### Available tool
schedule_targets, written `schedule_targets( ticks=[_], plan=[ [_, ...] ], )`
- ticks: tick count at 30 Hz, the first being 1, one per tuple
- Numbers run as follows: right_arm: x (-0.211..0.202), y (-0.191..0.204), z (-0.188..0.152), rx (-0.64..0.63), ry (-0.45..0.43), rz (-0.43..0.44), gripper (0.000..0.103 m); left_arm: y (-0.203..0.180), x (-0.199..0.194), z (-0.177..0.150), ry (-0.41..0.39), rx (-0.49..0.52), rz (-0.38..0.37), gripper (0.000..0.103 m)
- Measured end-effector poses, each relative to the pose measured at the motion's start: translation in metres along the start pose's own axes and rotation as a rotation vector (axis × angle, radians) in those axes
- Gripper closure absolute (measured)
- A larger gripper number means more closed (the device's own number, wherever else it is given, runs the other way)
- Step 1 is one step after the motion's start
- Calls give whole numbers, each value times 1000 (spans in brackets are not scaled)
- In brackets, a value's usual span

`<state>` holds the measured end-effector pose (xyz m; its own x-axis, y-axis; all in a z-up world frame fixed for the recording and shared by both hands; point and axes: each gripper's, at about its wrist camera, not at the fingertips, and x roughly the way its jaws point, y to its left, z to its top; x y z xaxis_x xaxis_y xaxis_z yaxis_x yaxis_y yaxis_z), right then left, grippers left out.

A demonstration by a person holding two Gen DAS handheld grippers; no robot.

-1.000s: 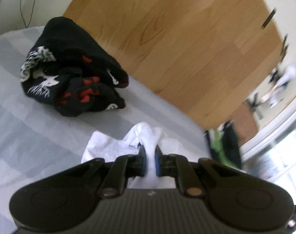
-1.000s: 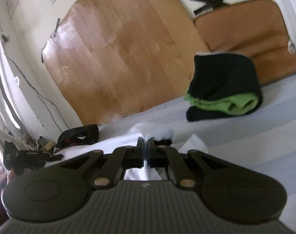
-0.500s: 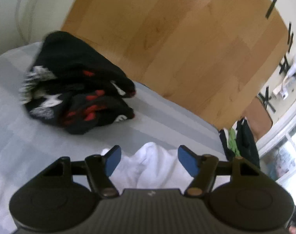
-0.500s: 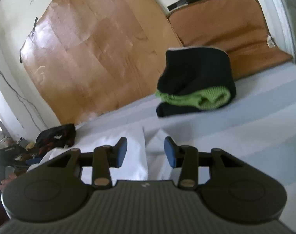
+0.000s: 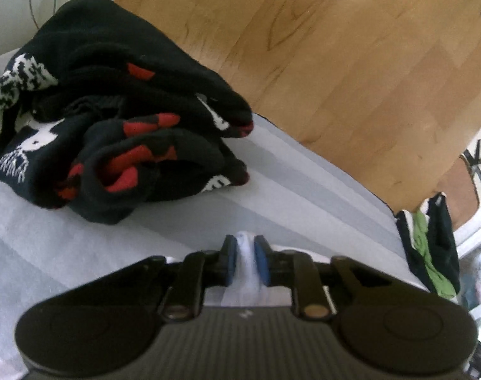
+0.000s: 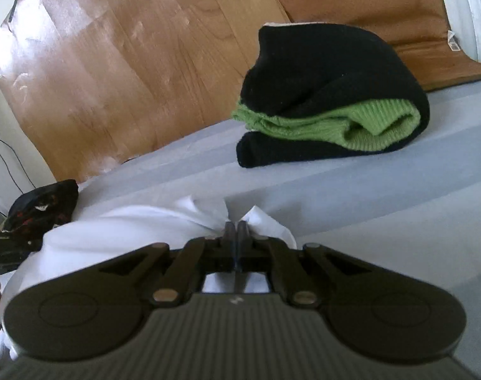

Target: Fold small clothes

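Both tools are engaged on one white garment [image 6: 120,231], which lies on the grey striped bed cover [image 6: 382,209] directly beneath and ahead of them. The left gripper [image 5: 245,255] has its blue pads [image 5: 230,253] drawn in on a raised pinch of the white cloth, a narrow ridge of fabric standing between them. The right gripper [image 6: 235,231] is closed nearly flat, with a gathered point of the same cloth bunched at its tips.

Progress, as judged: two bundles appear already dealt with. A black garment with red and white print [image 5: 113,117] sits rolled ahead and to the left of the left gripper. A black and green knitted item [image 6: 329,101] sits folded ahead and to the right of the right gripper. The white garment is rumpled, not squared, so its fold looks unfinished; how many folds it already carries cannot be told from here.

Edges and room: the far edge of the bed runs close ahead of both tools, with wooden flooring [image 5: 335,63] beyond it. Bare cover lies ahead of the left gripper between the pinch and the printed bundle, and a wider bare strip lies ahead and right of the right gripper, short of the knitted item. A fold carried forward risks crowding either bundle or overhanging the edge.
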<state>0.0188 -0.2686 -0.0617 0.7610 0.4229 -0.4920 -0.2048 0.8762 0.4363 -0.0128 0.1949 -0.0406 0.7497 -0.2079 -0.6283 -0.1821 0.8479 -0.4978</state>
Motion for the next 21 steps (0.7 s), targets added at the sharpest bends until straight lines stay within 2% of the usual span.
schedule_targets(
  ticks=[2, 3, 7, 9, 10, 12, 15, 17, 18, 19, 20, 21],
  plan=[
    [-11, 3, 4, -28, -10, -31, 95, 2, -10, 2, 1, -21, 19, 74],
    [-22, 2, 6, -14, -36, -30, 95, 3, -22, 3, -19, -30, 15, 77],
    [-59, 25, 14, -28, -117, 69, 89, -2, -86, -4, -200, -68, -51, 79],
    [-57, 56, 15, -85, -98, 150, 85, -19, -96, -10, -219, -31, -119, 79],
    [-50, 74, 14, -121, -79, 198, 80, -32, -95, -14, -204, 14, -142, 79],
    [-31, 109, 7, -195, -28, 265, 79, -55, -85, -25, -161, 99, -165, 79],
    [-4, 140, -10, -298, 46, 286, 78, -76, -59, -49, -80, 221, -128, 78],
    [8, 138, -27, -340, 139, 231, 79, -74, -44, -63, -30, 277, -44, 78],
    [7, 130, -38, -350, 180, 223, 79, -66, -40, -68, -9, 293, 8, 83],
    [-3, 122, -47, -365, 176, 233, 79, -58, -39, -71, 3, 304, 34, 87],
    [-18, 113, -57, -400, 159, 219, 81, -47, -41, -72, 0, 304, 23, 96],
    [-32, 104, -65, -418, 130, 215, 81, -37, -46, -71, -3, 289, 16, 97]
  ],
)
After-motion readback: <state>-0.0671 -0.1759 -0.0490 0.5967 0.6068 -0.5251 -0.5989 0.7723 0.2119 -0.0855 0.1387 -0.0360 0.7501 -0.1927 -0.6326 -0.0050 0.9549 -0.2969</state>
